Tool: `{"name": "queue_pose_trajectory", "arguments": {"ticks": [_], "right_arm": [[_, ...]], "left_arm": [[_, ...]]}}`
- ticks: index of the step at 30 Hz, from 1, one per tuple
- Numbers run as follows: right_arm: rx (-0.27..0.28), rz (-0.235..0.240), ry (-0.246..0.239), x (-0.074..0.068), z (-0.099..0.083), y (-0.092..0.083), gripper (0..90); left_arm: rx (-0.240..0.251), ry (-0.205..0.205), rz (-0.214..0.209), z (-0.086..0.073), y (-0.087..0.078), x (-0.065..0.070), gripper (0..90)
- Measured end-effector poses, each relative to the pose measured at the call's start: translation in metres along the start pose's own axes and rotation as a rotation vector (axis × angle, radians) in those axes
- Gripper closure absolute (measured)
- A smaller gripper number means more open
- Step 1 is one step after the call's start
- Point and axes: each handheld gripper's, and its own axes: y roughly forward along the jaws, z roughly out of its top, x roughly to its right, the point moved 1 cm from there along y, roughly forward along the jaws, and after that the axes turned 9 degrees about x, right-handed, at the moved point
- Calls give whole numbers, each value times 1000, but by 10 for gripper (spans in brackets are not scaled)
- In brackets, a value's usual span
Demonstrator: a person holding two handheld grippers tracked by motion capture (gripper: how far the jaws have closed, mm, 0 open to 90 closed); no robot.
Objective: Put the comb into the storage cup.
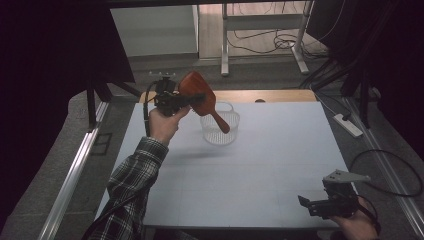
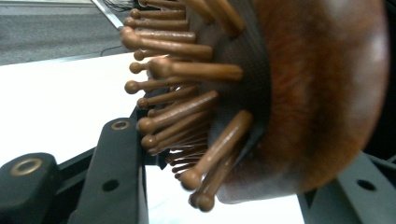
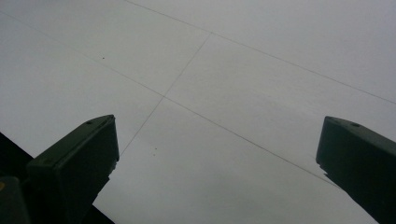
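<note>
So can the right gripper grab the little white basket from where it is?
Probably not without moving. The right gripper hangs open at the table's near right corner, and the white basket sits far across the table. Nothing blocks the way, though.

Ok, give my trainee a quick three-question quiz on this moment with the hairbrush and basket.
1. True or false: the left gripper is shut on the wooden hairbrush.
2. Where is the brush's handle end? A) flat on the table B) over the white mesh basket C) in the right gripper
3. How do the right gripper's jaws stand?

Key: 1 true; 2 B; 3 open, with nothing between them, over bare table.
</note>
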Motion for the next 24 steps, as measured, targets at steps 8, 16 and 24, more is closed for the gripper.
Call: {"name": "queue_pose_trajectory", "arguments": {"ticks": [8,16,24], "right_arm": [[-5,0,0,0,0,0,0],[-4,0,-17,-2,0,0,0],[-3,0,-18,-2,0,0,0]], "left_arm": [[9,11,37,5,5,-4,528],[15,8,64,3,15,-9,528],[13,6,78,-2,23,-13,528]]}}
